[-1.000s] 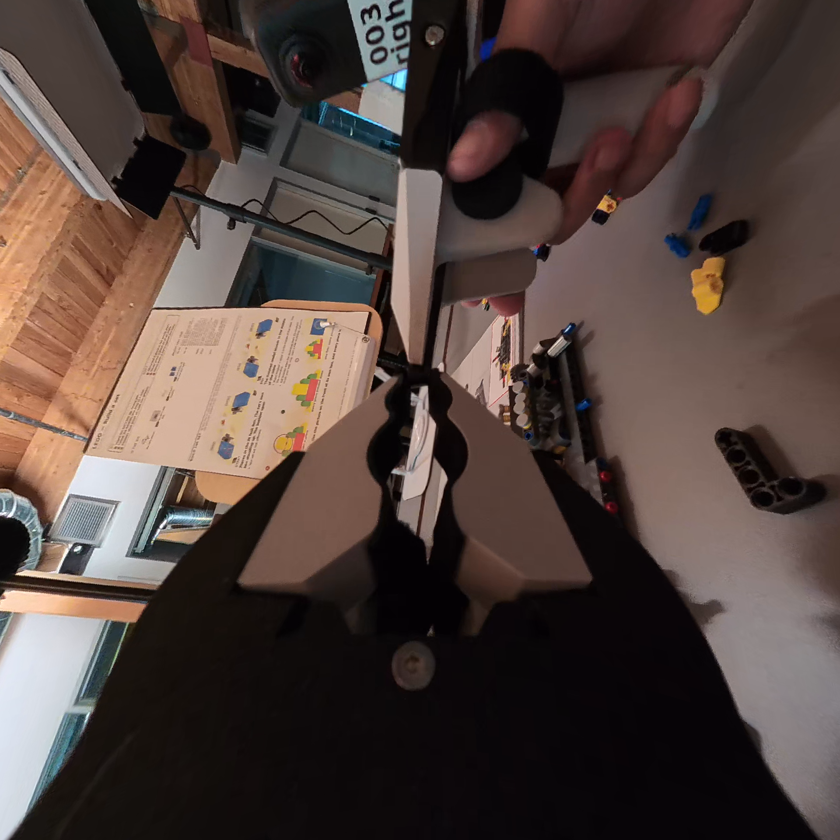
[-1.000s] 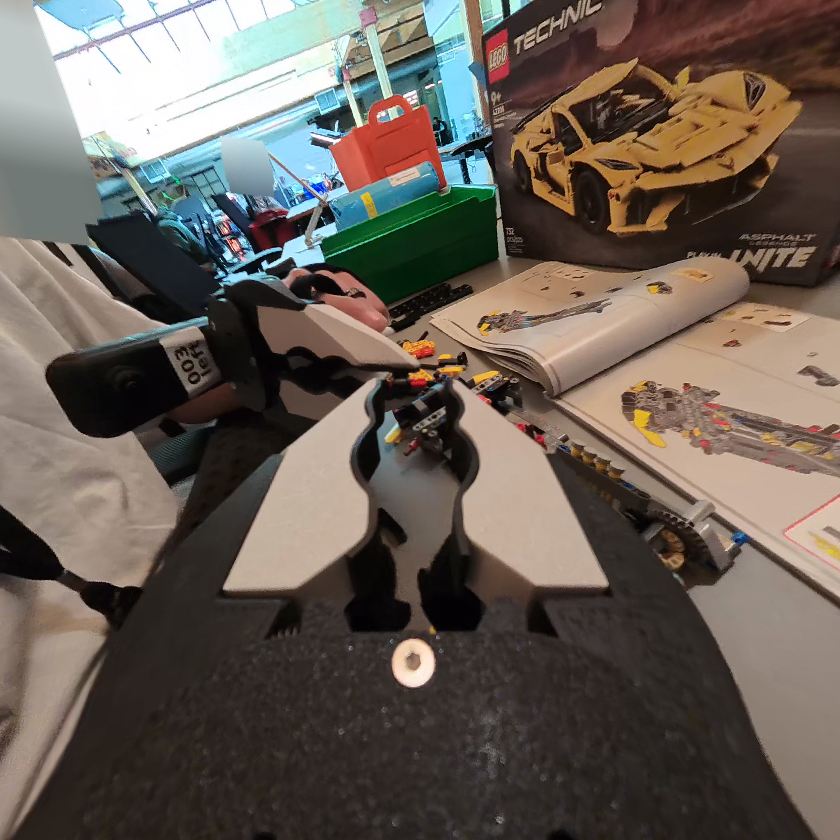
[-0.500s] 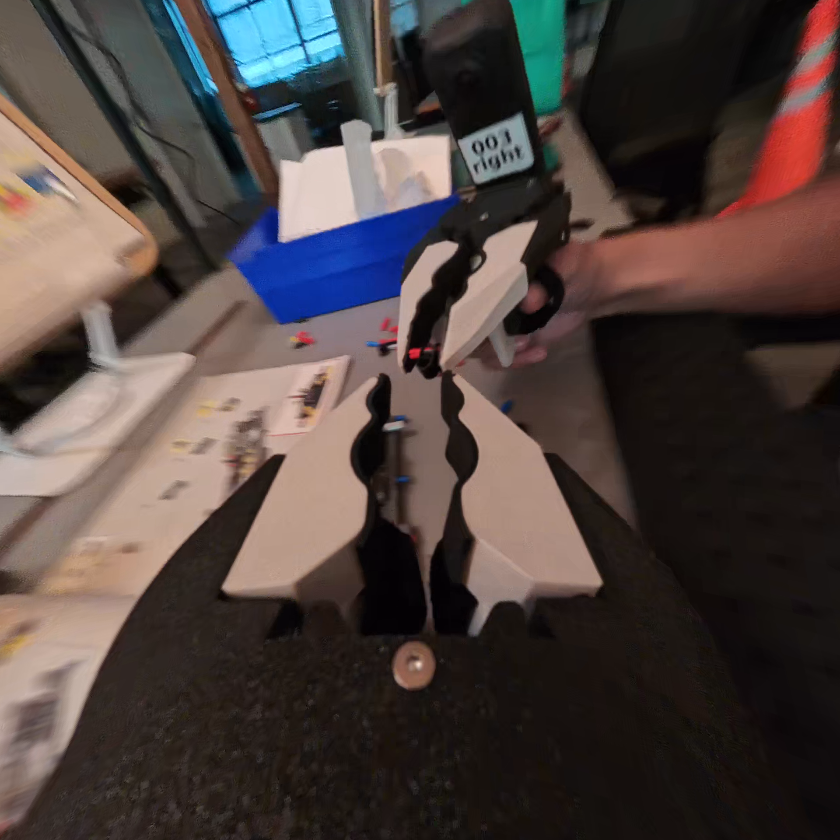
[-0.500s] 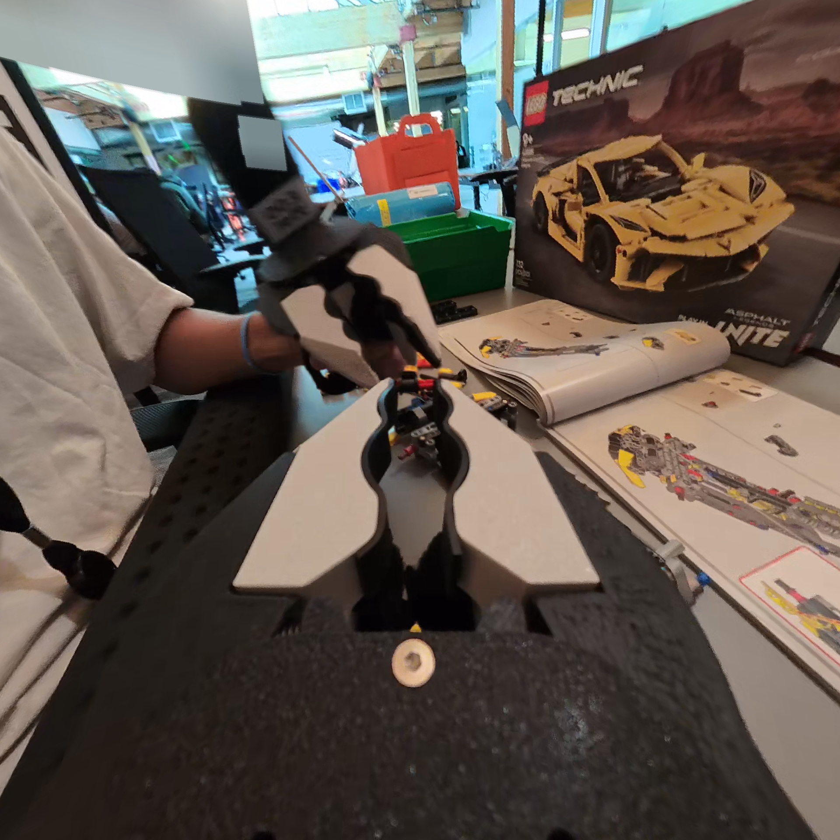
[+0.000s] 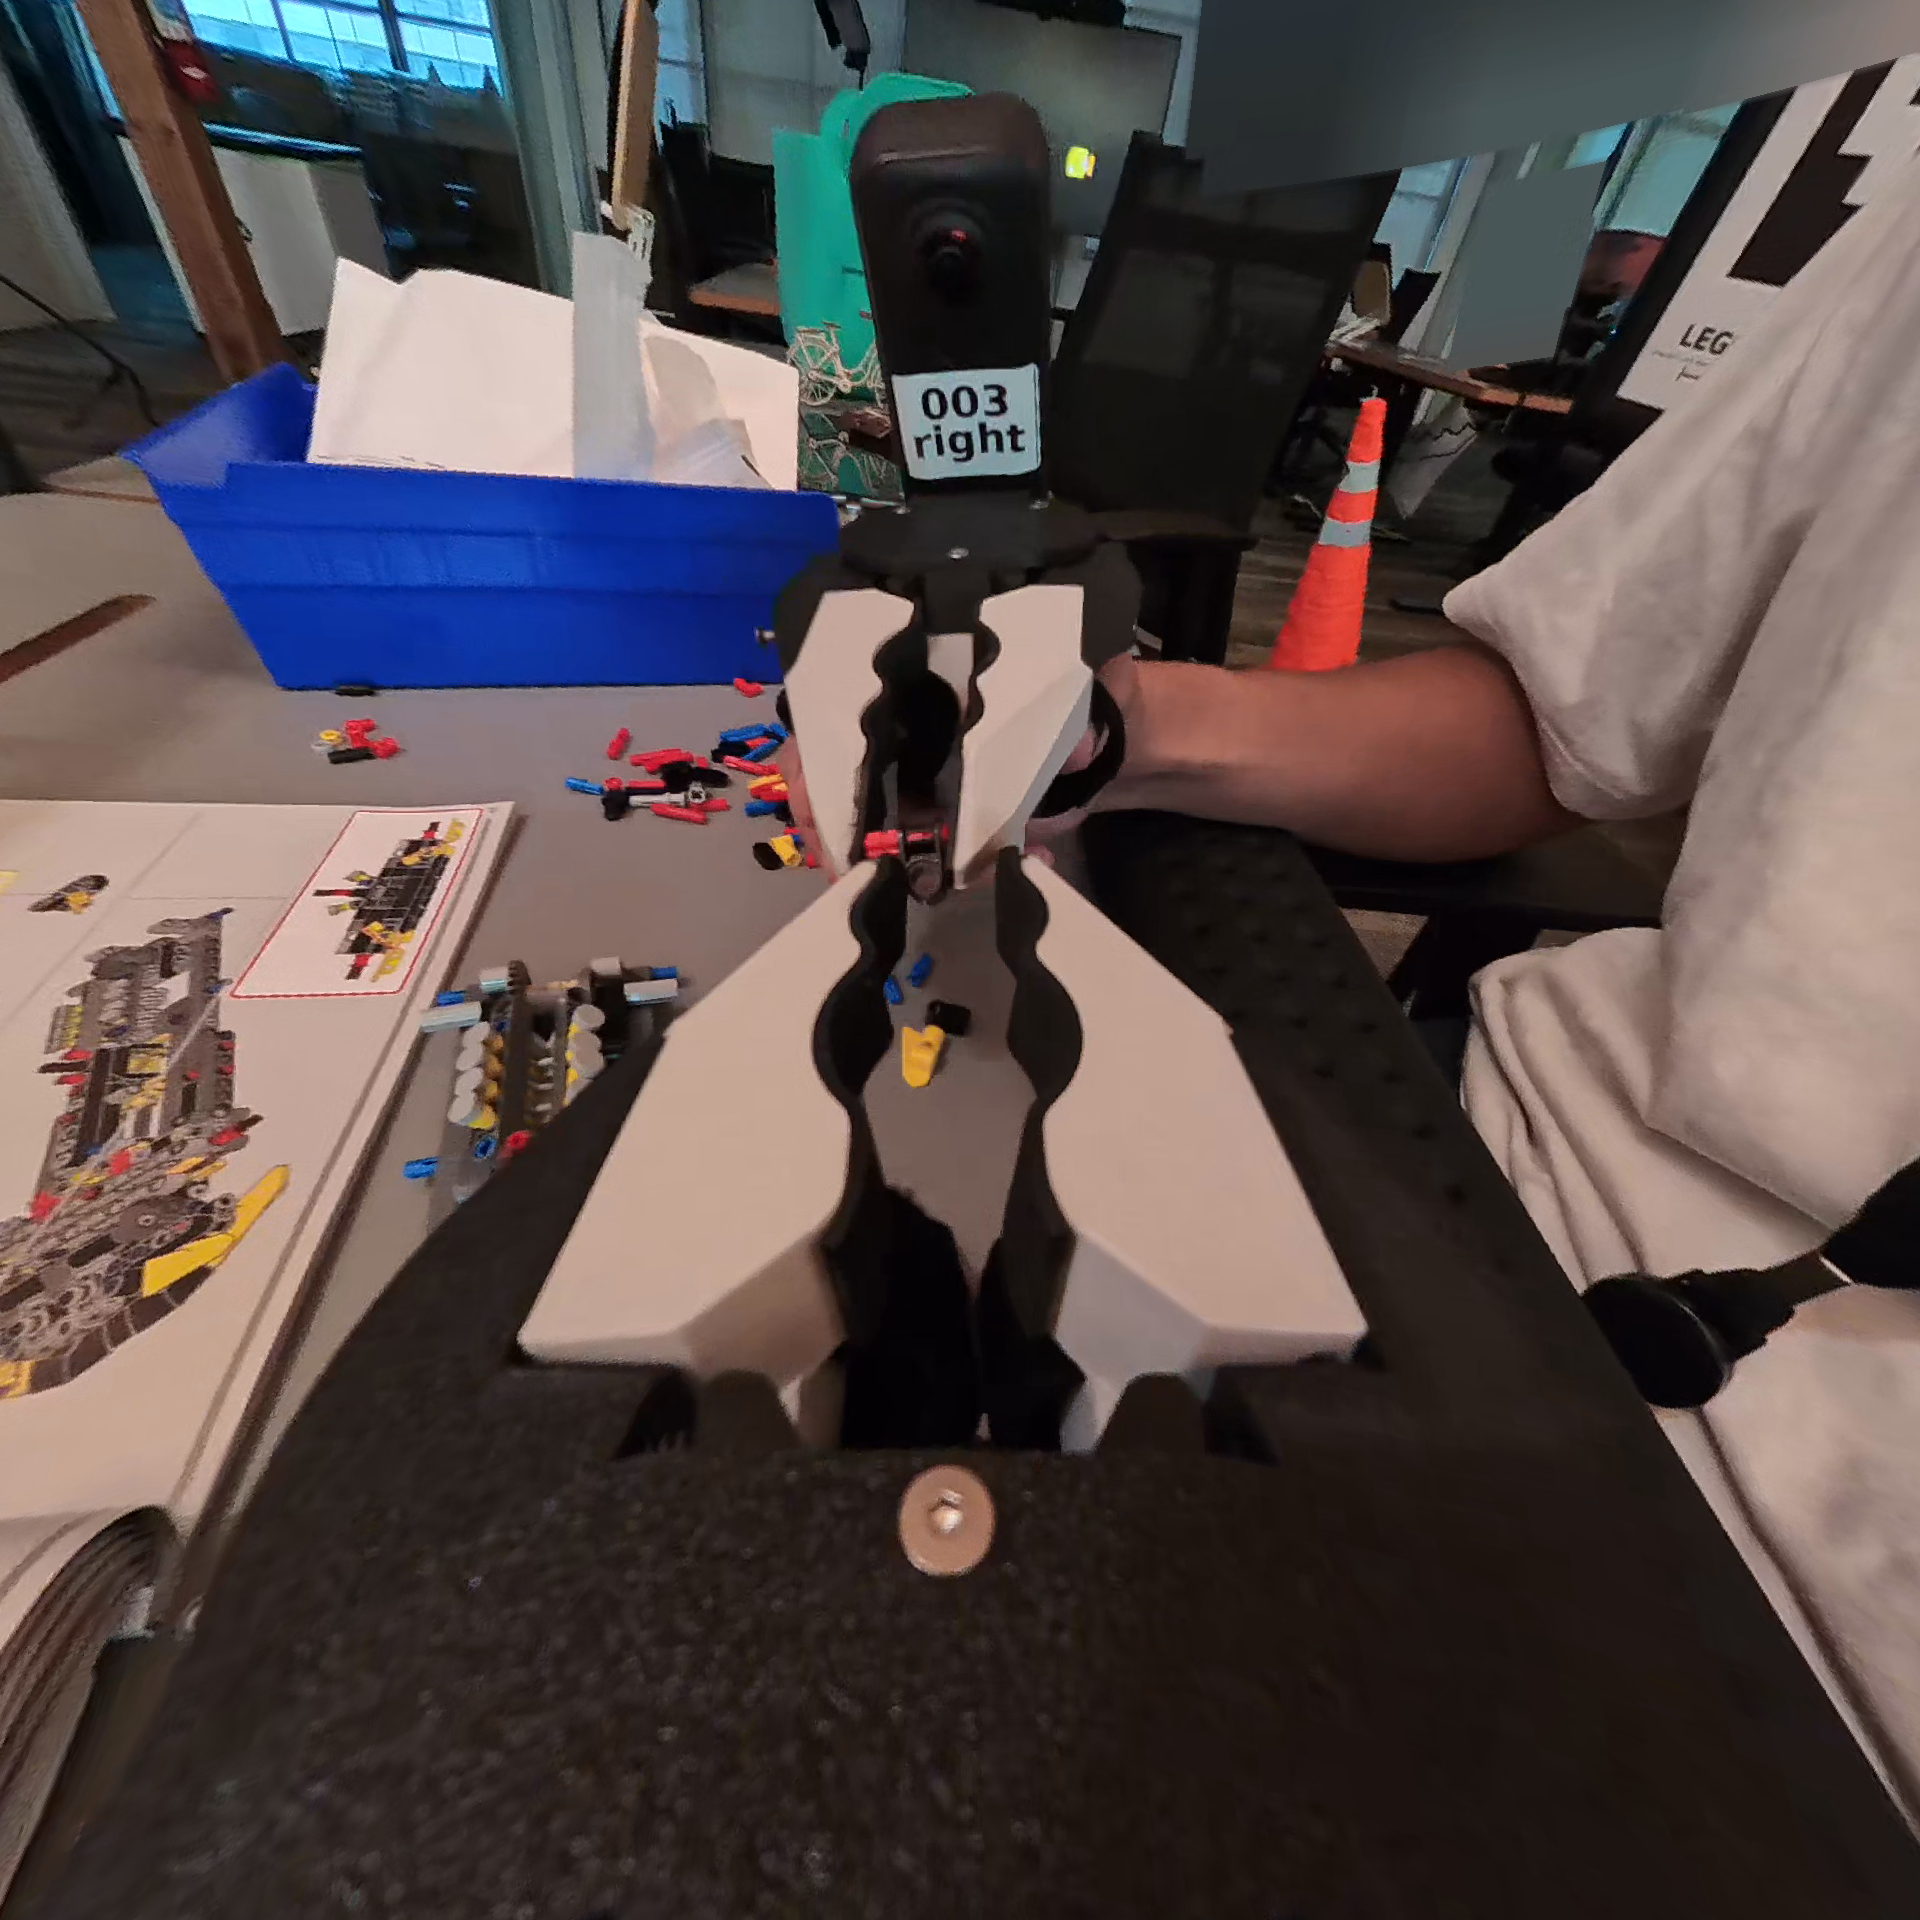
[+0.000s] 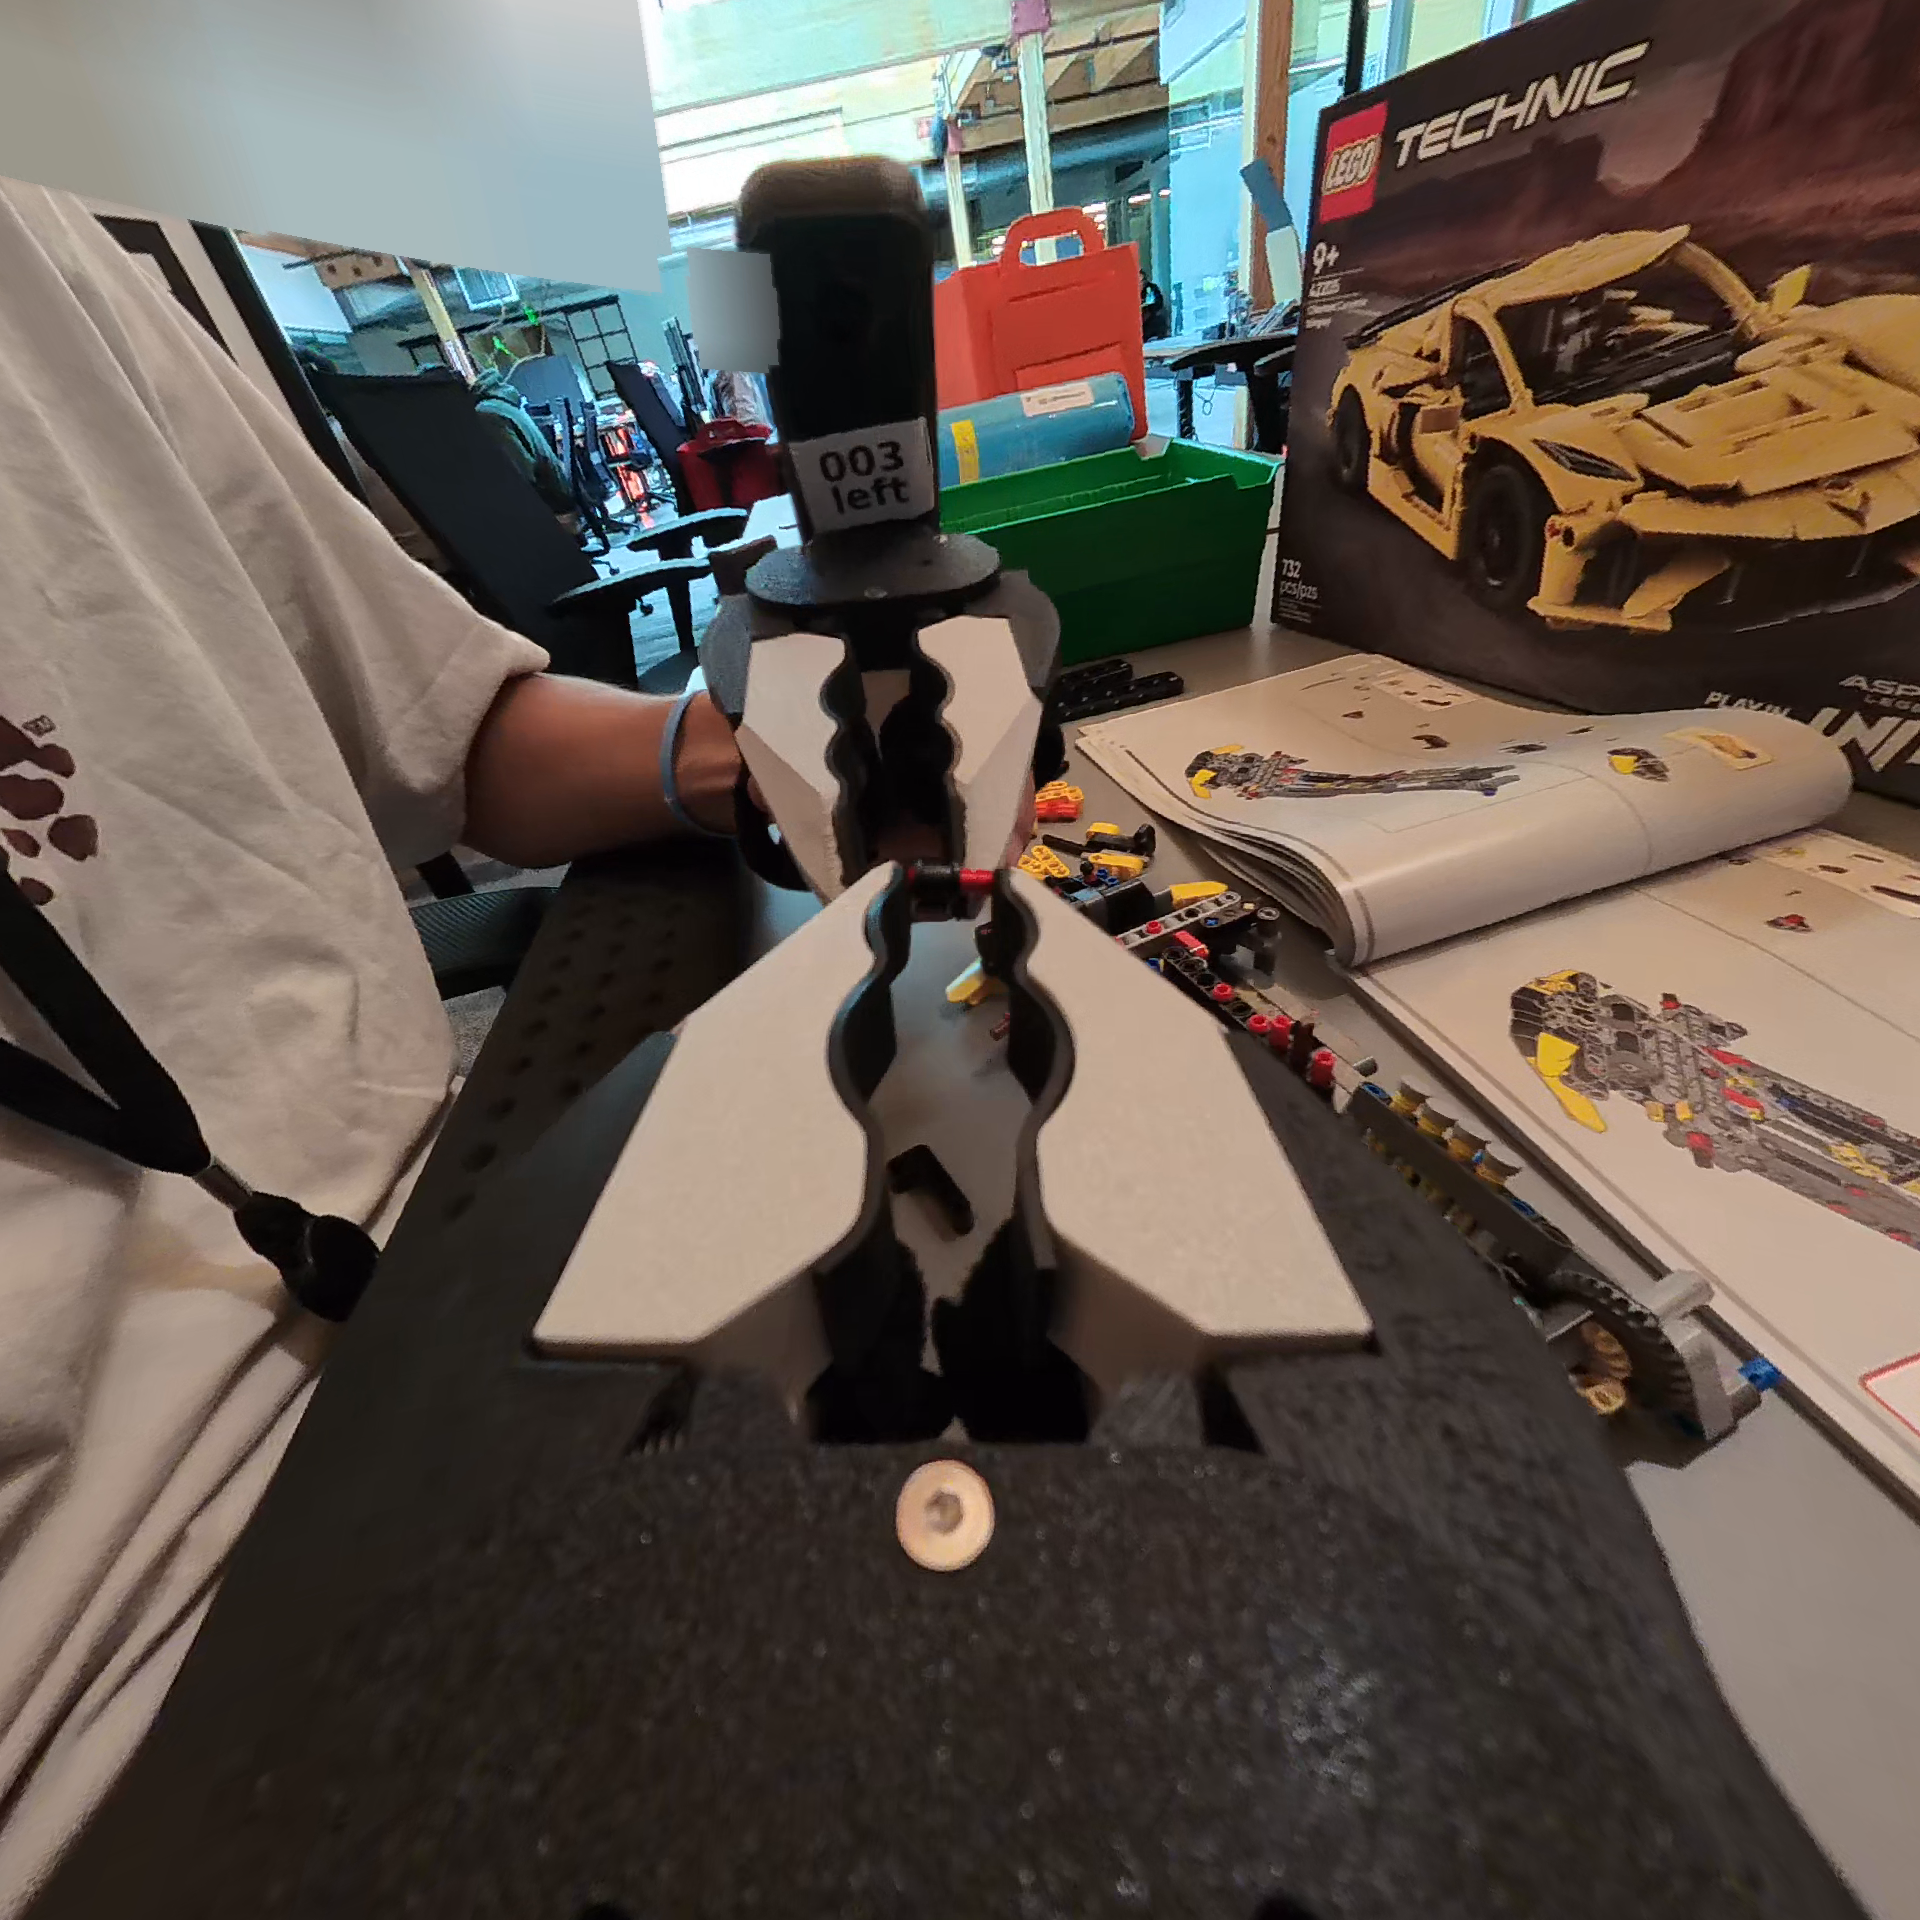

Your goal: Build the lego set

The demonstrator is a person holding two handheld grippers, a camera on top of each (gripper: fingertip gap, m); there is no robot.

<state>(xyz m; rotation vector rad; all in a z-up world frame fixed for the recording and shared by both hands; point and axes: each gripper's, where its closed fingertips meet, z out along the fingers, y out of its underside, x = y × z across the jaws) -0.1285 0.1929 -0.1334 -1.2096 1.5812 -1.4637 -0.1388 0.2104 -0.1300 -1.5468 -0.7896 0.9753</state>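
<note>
My right gripper is shut on a small red-and-black pin piece held across its fingertips, above the grey table. My left gripper faces it tip to tip, with its jaws open and the tips on either side of the piece; I cannot tell whether they touch it. In the left wrist view the right gripper points down at me. In the right wrist view the left gripper does the same. A part-built chassis lies beside the open instruction booklet.
Loose small pieces are scattered on the table, with a yellow piece below the tips. A blue bin, a green bin and the set's box stand at the back. The person in a white shirt sits close. The grippers are tip to tip, or close to it.
The left gripper swung round from a tilted pose, opened, and now faces the right gripper tip to tip. The right gripper rose slightly, still holding the small piece.
</note>
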